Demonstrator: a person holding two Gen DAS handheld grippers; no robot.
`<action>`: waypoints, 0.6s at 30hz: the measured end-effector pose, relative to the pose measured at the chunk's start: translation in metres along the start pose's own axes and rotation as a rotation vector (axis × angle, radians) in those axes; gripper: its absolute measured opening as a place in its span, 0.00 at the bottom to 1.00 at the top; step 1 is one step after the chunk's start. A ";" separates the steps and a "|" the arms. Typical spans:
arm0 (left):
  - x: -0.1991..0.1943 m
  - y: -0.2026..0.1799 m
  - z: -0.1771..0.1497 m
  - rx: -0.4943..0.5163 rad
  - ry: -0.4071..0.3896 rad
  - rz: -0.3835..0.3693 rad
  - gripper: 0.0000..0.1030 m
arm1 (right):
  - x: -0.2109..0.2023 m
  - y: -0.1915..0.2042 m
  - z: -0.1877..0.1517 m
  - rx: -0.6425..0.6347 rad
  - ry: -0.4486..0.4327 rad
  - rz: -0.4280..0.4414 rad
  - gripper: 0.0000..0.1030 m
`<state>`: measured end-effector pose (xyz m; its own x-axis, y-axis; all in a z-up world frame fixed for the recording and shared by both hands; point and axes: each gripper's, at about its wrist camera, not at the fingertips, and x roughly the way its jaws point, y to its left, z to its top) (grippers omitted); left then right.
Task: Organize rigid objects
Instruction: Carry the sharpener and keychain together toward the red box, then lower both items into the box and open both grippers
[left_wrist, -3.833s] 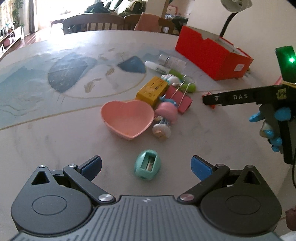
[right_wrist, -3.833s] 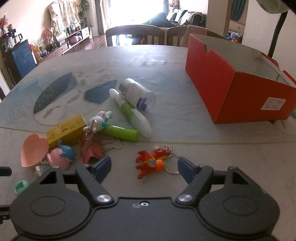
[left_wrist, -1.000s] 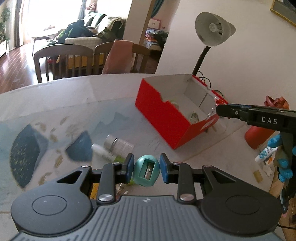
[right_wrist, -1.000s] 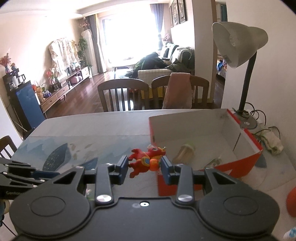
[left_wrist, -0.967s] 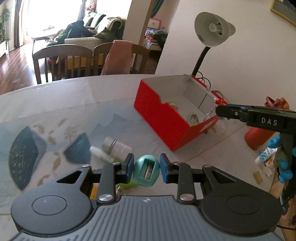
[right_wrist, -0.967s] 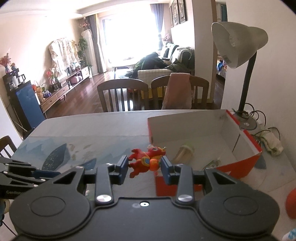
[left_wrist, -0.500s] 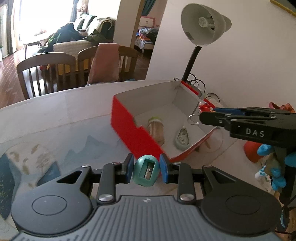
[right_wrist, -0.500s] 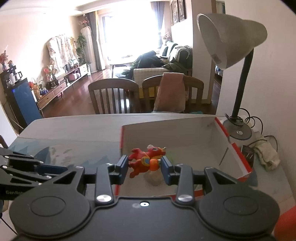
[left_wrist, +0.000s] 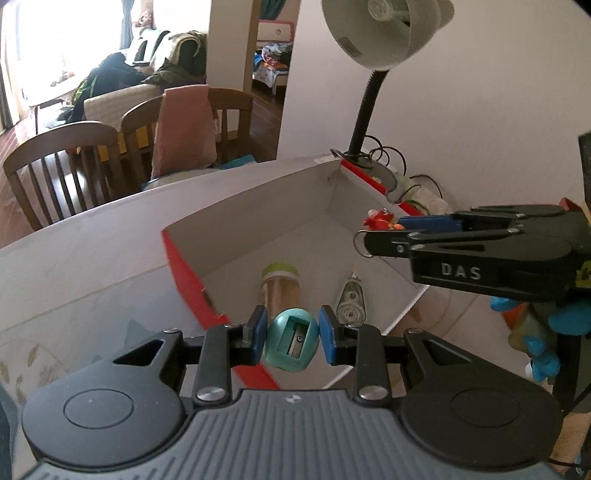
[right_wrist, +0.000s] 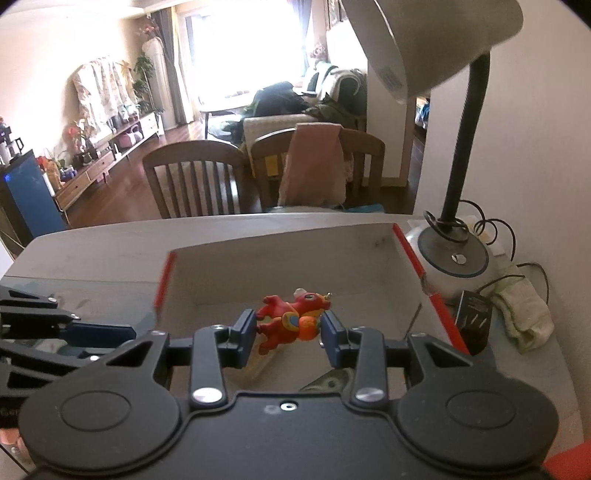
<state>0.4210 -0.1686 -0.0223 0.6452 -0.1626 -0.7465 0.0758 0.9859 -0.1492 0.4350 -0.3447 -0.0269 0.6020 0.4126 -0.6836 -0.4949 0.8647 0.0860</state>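
My left wrist camera sat just behind my left claw (left_wrist: 291, 339), tilted down and close over the near corner of the red box (left_wrist: 181, 266), with my right claw (left_wrist: 384, 236) crossing in from the right. My right wrist camera sat behind that claw, looking down into the same box from close above. Both views shared the box's grey inside, the desk lamp (right_wrist: 454, 206) and the chairs (right_wrist: 192, 181) past the table (right_wrist: 96, 251).
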 end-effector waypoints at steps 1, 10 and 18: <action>0.005 -0.002 0.002 0.011 0.003 0.008 0.29 | 0.004 -0.004 0.000 0.000 0.004 -0.004 0.36; 0.060 -0.026 0.013 0.032 0.087 0.010 0.29 | 0.044 -0.033 0.000 0.021 0.065 -0.006 0.36; 0.100 -0.040 0.020 0.058 0.147 0.034 0.29 | 0.081 -0.044 -0.006 0.021 0.166 0.010 0.36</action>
<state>0.4981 -0.2235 -0.0781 0.5301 -0.1288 -0.8381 0.1022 0.9909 -0.0877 0.5013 -0.3509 -0.0901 0.4840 0.3698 -0.7931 -0.4863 0.8672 0.1076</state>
